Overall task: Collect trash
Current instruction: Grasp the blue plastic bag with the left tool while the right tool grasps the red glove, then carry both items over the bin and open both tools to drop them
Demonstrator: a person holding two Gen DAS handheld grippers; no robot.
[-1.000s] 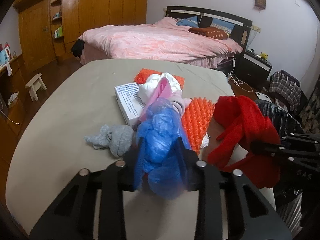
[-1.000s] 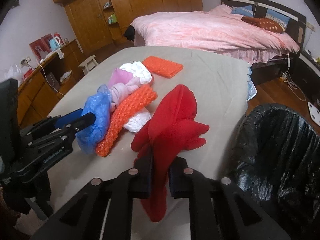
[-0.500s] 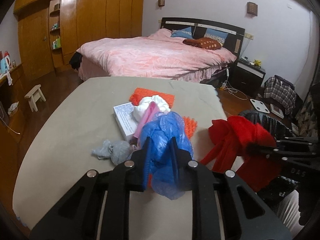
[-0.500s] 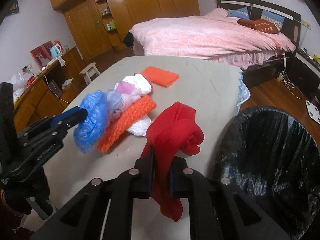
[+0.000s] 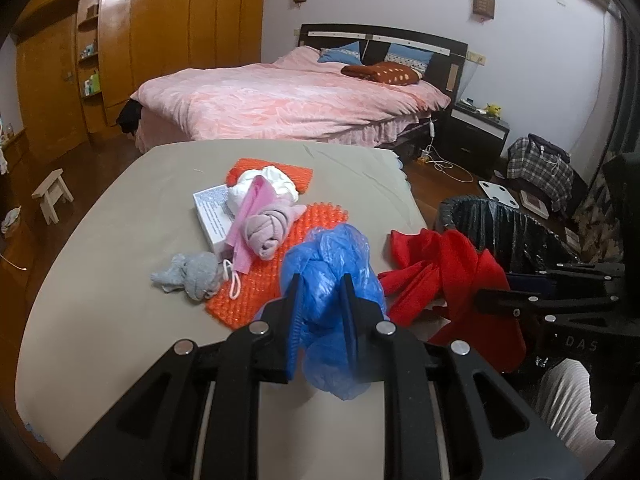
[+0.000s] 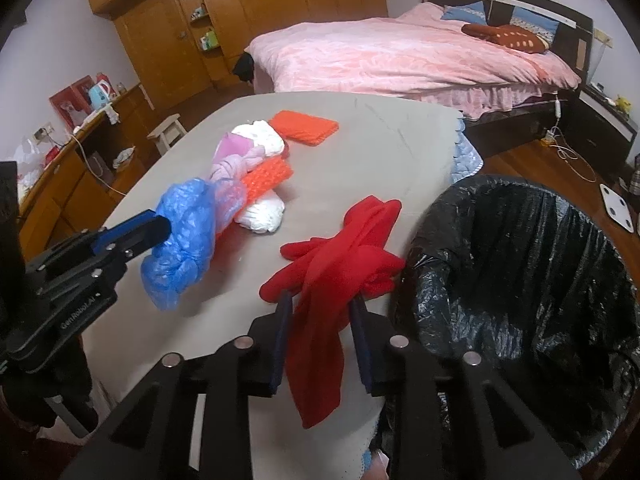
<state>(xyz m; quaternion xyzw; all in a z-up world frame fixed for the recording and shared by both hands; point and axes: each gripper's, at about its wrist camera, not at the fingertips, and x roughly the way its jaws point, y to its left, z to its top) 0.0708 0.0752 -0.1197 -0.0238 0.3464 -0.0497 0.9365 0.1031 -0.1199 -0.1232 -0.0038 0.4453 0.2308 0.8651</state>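
- Looking along the left gripper [image 5: 319,285] in the left wrist view: it's angled down over the near part of the grey table [image 5: 100,320], fingers nearly together and clamped on a crumpled blue plastic bag [image 5: 328,276], which bulges above & hangs below the pads.
- Behind the bag, on the table: orange spiky mat [image 5: 256,292], grey sock [image 5: 192,274], pink rolled cloth [image 5: 268,228], white box [image 5: 212,220], white cloth [image 5: 276,180] and a 2nd orange mat [image 5: 240,168] at the back.
- To the right, the right gripper [image 5: 500,300] comes in from the side w/ a red cloth [image 5: 452,276] draped at its tip, just beside the rim of the black-lined trash bin [image 5: 516,232].
- Right wrist view: right gripper [image 6: 320,300] tilts steeply down at the table's corner, next to the bin [image 6: 520,280]; its jaws are opening, the red cloth [image 6: 332,272] is between the fingers, hanging down past them, upper part lying on the table edge by the bin rim.
- Whether the pads press the cloth can't be told for sure; gaps show on both sides.
- Left gripper [image 6: 160,228] enters from the left, blue finger pointing across the table, blue bag [image 6: 184,236] bunched at its tip, above the table.
- Pink bed [image 6: 392,52] and wooden wardrobe [image 6: 260,12] fill the bkgd.
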